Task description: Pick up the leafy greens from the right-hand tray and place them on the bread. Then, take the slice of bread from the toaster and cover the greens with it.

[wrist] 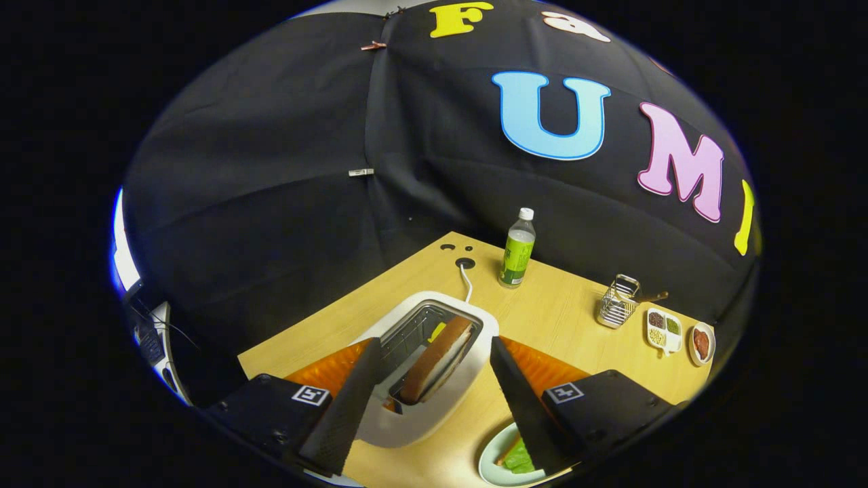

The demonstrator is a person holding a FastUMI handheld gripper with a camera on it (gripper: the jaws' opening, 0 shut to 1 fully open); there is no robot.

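Note:
A white toaster [434, 413] stands on the wooden table right between my fingers, seen from above. A slice of bread [437, 359] with a brown crust sticks up from its slot. My gripper [434, 362] is open, its two black fingers spread on either side of the toaster top, with the bread in the gap and neither finger touching it. Below my right finger sits a pale green plate [498, 464] holding leafy greens [519, 459] on top of a bread slice, partly hidden by the finger.
Beyond the toaster stand a green-labelled bottle [517, 249] and the toaster's white cord [466, 281]. Farther right are a wire rack [616, 303], a small divided dish [663, 330] and a little saucer [702, 343]. The black cloth wall closes the back.

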